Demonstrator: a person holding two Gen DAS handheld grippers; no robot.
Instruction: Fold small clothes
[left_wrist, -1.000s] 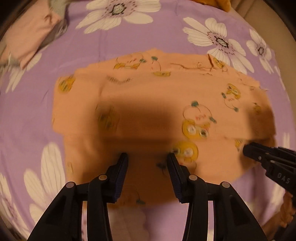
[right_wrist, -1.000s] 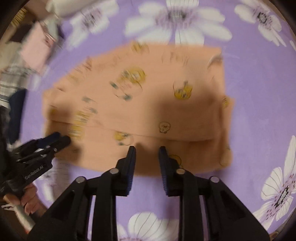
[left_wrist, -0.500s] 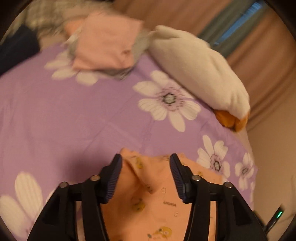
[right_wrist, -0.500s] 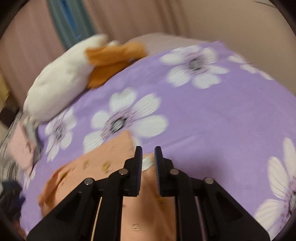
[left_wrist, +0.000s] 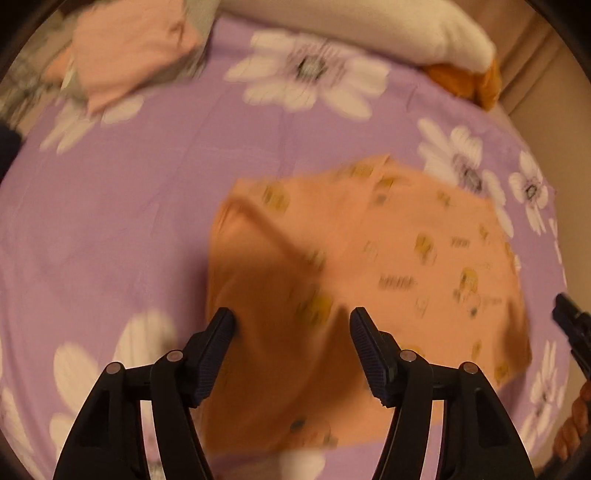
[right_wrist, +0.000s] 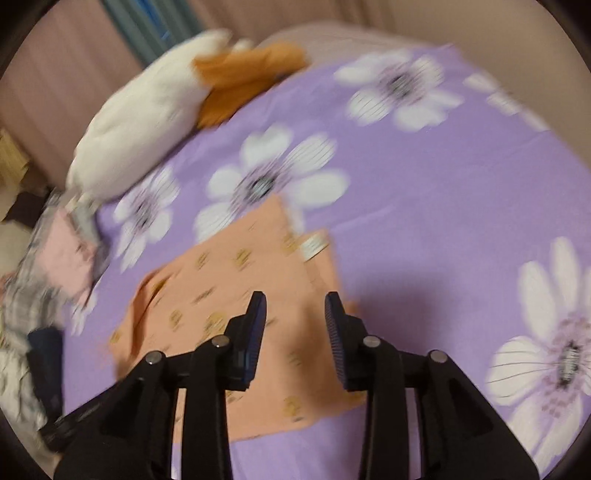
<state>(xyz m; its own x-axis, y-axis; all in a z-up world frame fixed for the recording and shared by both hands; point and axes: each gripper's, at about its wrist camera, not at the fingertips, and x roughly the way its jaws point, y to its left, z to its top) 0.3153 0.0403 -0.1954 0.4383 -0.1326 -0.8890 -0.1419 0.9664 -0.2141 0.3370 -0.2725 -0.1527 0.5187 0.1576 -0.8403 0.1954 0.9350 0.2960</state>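
An orange printed small garment (left_wrist: 399, 258) lies folded on the purple flowered bedsheet (left_wrist: 129, 206). My left gripper (left_wrist: 291, 317) hovers over the garment's left part, its jaws opening wide, and no cloth is pinched between them. My right gripper (right_wrist: 295, 299) hangs over the garment's (right_wrist: 221, 295) right edge. Its jaws are opening too, with nothing gripped. In the left wrist view the right gripper's tip (left_wrist: 570, 325) shows at the far right edge, with a person's hand (left_wrist: 576, 417) below it. Both views are blurred.
A folded pink cloth (left_wrist: 129, 48) lies on a pile at the far left corner. A white pillow with an orange end (left_wrist: 388, 33) lies along the far side. More clothes (right_wrist: 33, 302) are heaped at the left of the bed.
Both grippers rose from the garment's near edge and swung forward over it. The garment now lies in a smaller folded shape. Both pairs of jaws stand wider apart than before.
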